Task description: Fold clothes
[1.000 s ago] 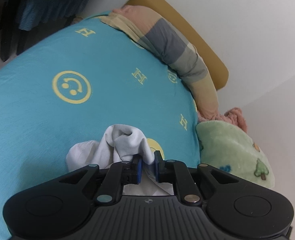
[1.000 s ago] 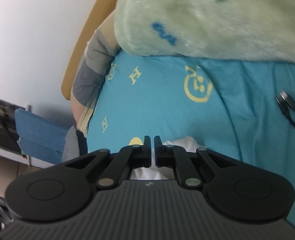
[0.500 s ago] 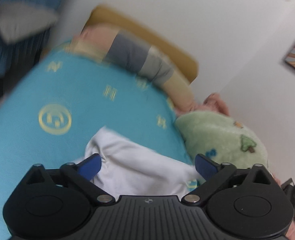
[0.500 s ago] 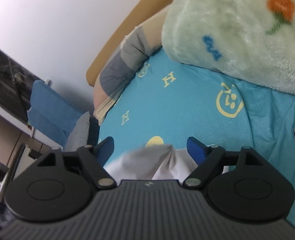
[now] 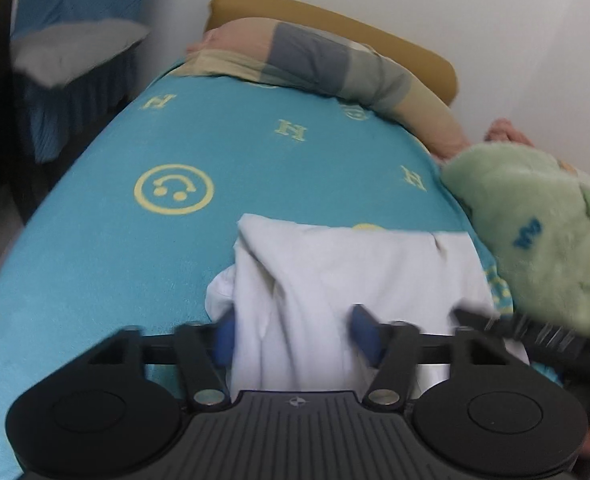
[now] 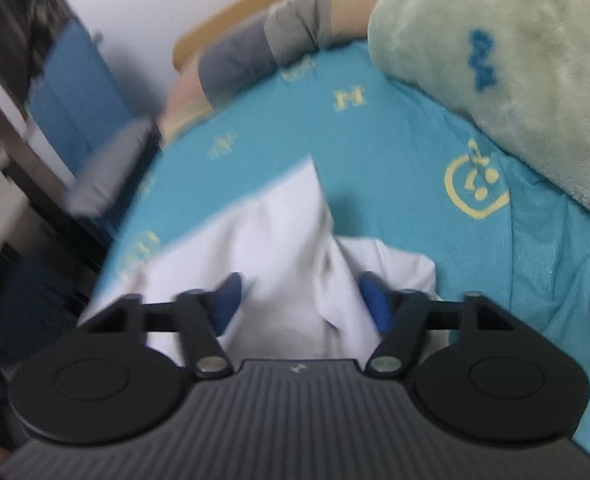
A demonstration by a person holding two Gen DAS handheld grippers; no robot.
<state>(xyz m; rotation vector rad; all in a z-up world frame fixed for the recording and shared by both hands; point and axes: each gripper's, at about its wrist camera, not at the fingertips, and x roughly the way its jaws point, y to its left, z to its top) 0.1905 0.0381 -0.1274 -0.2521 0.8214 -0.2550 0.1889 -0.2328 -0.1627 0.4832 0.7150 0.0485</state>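
A bed covered in a turquoise sheet printed with yellow smiley faces carries a green plush blanket along one edge and a white garment lying spread beside it. Left tongs and right tongs hover over the cloth, both spread wide, gripping nothing.

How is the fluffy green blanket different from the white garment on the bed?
The green blanket is plush, printed and piled at the bed's edge; the white garment is thin, plain and spread flatter. The garment lies between both open grippers; the blanket does not. Both rest on the blue sheet.
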